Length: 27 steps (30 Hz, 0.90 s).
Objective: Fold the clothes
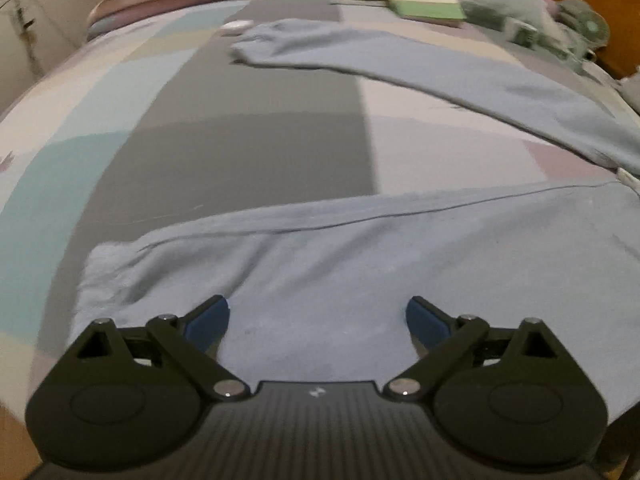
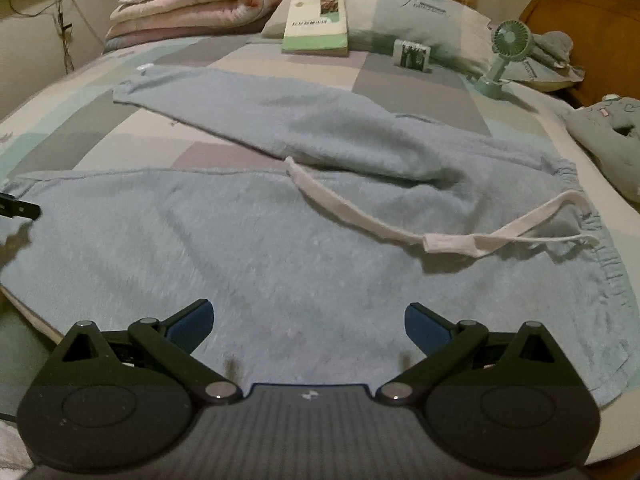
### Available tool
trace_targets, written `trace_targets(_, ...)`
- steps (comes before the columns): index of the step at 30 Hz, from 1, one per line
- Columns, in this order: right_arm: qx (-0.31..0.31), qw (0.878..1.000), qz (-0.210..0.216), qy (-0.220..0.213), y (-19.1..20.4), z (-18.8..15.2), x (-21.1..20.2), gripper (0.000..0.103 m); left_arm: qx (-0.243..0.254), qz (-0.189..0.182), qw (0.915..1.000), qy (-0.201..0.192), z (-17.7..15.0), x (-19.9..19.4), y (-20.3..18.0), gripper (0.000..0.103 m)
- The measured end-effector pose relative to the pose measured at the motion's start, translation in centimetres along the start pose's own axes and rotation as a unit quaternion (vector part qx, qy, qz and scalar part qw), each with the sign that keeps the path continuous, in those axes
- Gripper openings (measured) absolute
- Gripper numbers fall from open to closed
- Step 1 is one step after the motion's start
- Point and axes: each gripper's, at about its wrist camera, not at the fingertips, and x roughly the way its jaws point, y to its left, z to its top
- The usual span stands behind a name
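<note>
Both of your grippers, the left gripper (image 1: 317,322) and right gripper (image 2: 309,326), hang spread wide with nothing between their fingers, just above the pale blue fleece trousers (image 2: 256,240). These lie flat on the patchwork bedsheet (image 2: 420,88), legs apart, white drawstring (image 2: 360,216) across them. Beyond sit a green-edged book (image 2: 316,24) and a mint handheld fan (image 2: 508,52).

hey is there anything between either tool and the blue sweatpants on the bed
Nothing visible. Both the left tool and right tool are open right over the blue sweatpants. Only the pants' own white drawstring lies on top.
</note>
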Motion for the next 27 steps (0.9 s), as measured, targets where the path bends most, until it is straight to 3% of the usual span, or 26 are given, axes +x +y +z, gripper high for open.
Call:
trace_targets(3,-0.001,1.000,0.011,0.008,0.4,0.1,0.4,0.103,0.012,0.014,0.9998,-0.008,-0.4,-1.4,-0.3,0.095)
trace_targets(8,0.000,0.997,0.074,0.007,2.2,1.7,0.7,0.103,0.058,-0.057,0.9964,-0.023,-1.5,-2.5,-2.3,0.095)
trace_targets(17,-0.002,0.974,0.216,0.066,7.4,3.9,4.4,0.103,-0.001,-0.011,0.9999,0.009,-3.3,-2.4,1.1,0.099)
trace_targets(20,-0.011,0.966,0.236,0.104,9.6,3.9,6.1,0.103,-0.003,-0.010,0.9999,0.007,-3.6,-3.3,1.8,0.098)
trace_targets(24,-0.046,0.967,0.229,0.100,11.1,4.1,5.5,0.103,0.007,-0.031,0.9992,-0.025,-2.5,-5.0,1.7,0.098)
trace_targets(27,-0.029,0.970,0.222,0.095,10.3,4.2,5.1,0.103,0.008,-0.048,0.9979,-0.042,-0.5,-4.5,1.4,0.098)
